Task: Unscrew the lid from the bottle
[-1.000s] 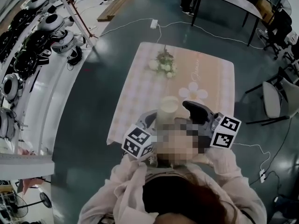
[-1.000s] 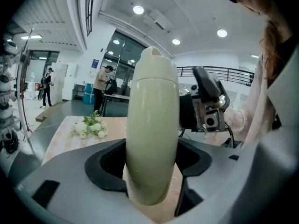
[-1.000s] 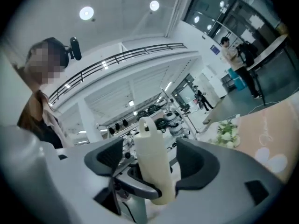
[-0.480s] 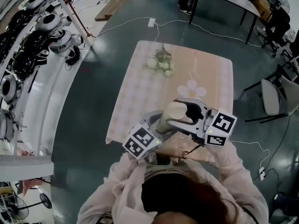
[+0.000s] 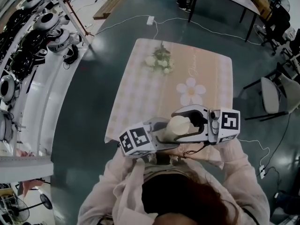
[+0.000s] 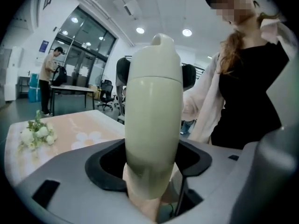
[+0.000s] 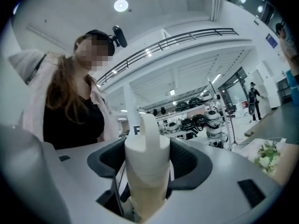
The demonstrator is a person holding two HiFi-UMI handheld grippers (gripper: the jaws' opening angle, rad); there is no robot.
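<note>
A pale cream bottle [image 5: 177, 125] is held over the table's near edge, close to the person's chest. My left gripper [image 5: 168, 136] comes in from the left and is shut on the bottle's body [image 6: 154, 106], which fills the middle of the left gripper view. The lid [image 7: 145, 148], with a loop on top, sits between the dark pads of my right gripper [image 7: 147, 164]. That right gripper [image 5: 187, 124] reaches in from the right and is shut round the lid. The bottle's base is hidden inside the left gripper [image 6: 152, 167].
A table with a pink checked cloth [image 5: 140, 93] carries a small flower bunch [image 5: 159, 62] at its far end. A chair [image 5: 276, 97] stands to the right, and white cables run over the floor. Round white devices [image 5: 28, 46] line the left side.
Both grippers and the bottle have come nearer the person. The right gripper, beside the bottle a second ago, now grips its top from the right. The left marker cube has shifted left.
</note>
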